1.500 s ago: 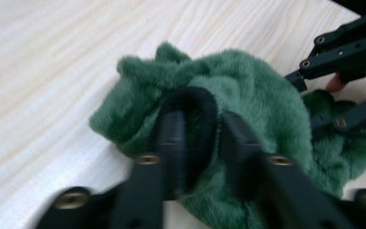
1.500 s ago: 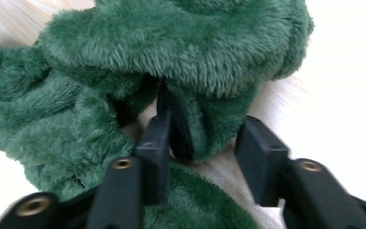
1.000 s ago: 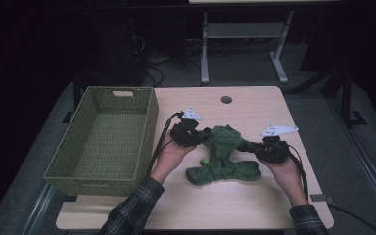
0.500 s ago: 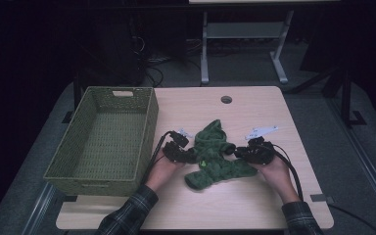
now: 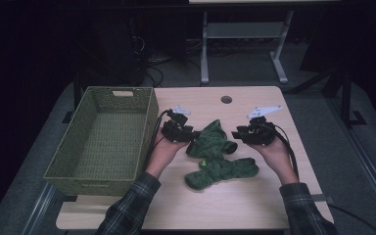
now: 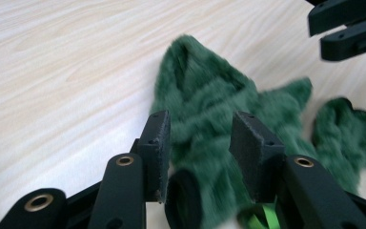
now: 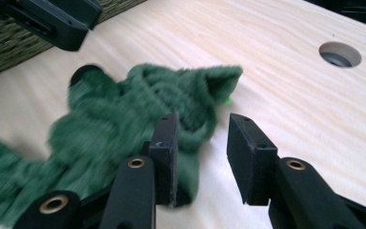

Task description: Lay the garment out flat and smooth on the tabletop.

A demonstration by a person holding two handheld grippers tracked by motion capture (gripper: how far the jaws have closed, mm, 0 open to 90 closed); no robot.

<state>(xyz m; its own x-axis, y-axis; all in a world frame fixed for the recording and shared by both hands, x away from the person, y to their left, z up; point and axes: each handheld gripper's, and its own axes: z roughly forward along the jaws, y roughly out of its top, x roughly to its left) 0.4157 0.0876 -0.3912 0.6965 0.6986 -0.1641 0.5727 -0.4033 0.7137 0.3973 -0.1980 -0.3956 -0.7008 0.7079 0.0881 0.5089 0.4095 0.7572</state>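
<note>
A dark green fuzzy cloth [image 5: 215, 149] lies crumpled in a heap on the wooden table [image 5: 254, 200], between my two grippers. My left gripper [image 5: 192, 134] sits at its left edge. In the left gripper view the left gripper [image 6: 200, 133] has just been opening, and the cloth [image 6: 205, 95] lies loosely between the parted jaws. My right gripper [image 5: 235, 133] is at the cloth's right edge. Its jaws have also just been opening, and in the right gripper view the right gripper [image 7: 202, 138] has bare table in its gap, with the cloth [image 7: 138, 105] beside one pad.
A green woven basket [image 5: 88, 186] stands at the table's left, close to my left hand, and its wall [image 7: 9, 43] shows behind the cloth. A round cable hole [image 5: 226, 99] is in the table's far side. A metal stand [image 5: 204, 49] lies beyond the table.
Both grippers' jaws have parted and let go of the cloth. The hands drew together toward the person, bunching the cloth, then moved apart and farther up the table.
</note>
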